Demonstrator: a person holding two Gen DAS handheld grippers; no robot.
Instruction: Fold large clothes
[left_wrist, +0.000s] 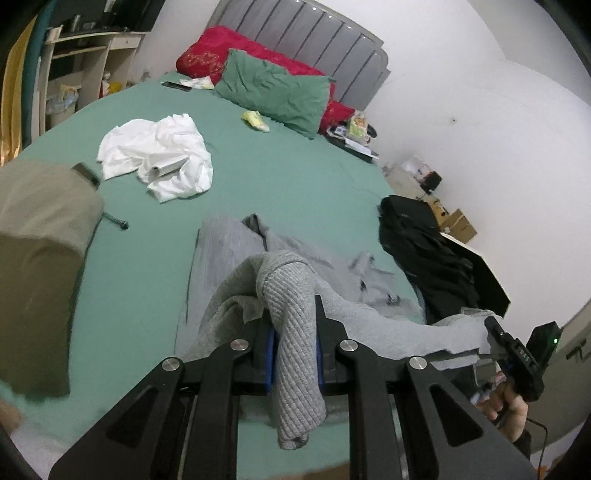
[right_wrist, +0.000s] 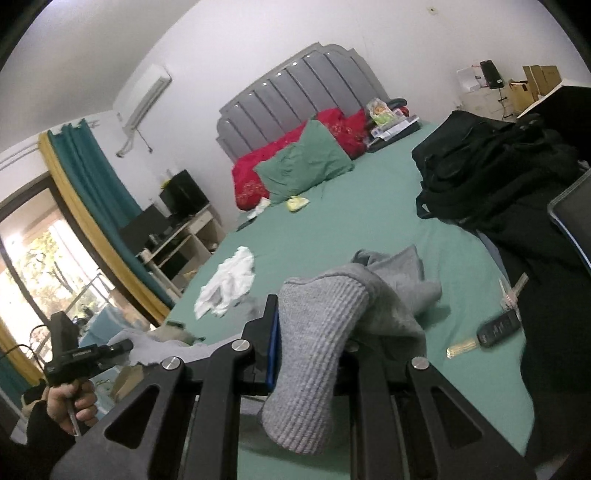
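both grippers, left (left_wrist: 293, 328) and right (right_wrist: 310, 328), clamped on grey sweater (left_wrist: 295, 280) cuffs, bottom centre; body on bed (left_wrist: 147, 258). step: lifting sleeves. next: spread flat, then fold.

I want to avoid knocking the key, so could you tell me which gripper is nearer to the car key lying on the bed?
Right. The car key lies on the sheet just right of the right gripper; the left gripper is across the grey garment, farther away.
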